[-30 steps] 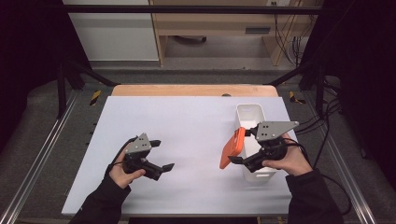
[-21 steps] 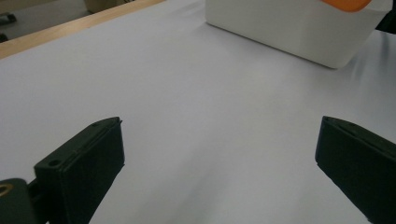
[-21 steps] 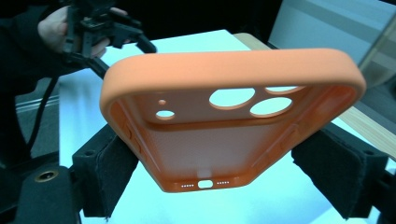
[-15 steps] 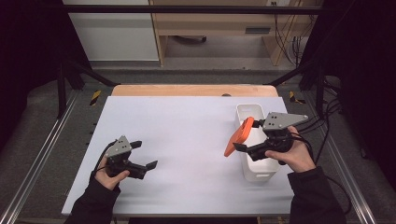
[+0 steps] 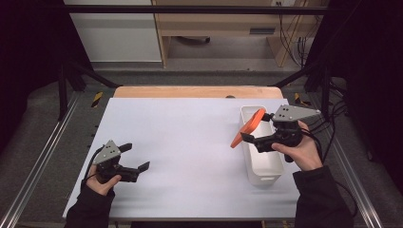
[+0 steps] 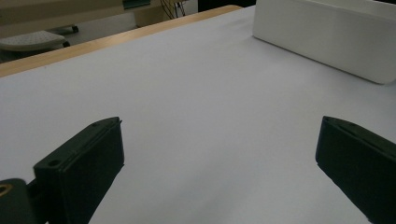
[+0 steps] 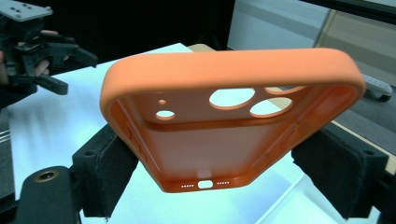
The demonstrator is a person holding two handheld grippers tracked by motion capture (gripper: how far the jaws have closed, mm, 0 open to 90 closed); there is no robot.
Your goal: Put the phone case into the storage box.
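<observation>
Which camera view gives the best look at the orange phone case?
The right gripper view: the orange phone case is close up, with camera holes and port cutouts clear, clamped by the right gripper. In the high view it is a small orange shape over the white bin.

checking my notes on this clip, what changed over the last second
The left gripper slid toward the table's near left corner, fingers open and empty. The right gripper carried the orange case up and over the white bin's far end. The grip on the case stayed shut; the bin did not move.
</observation>
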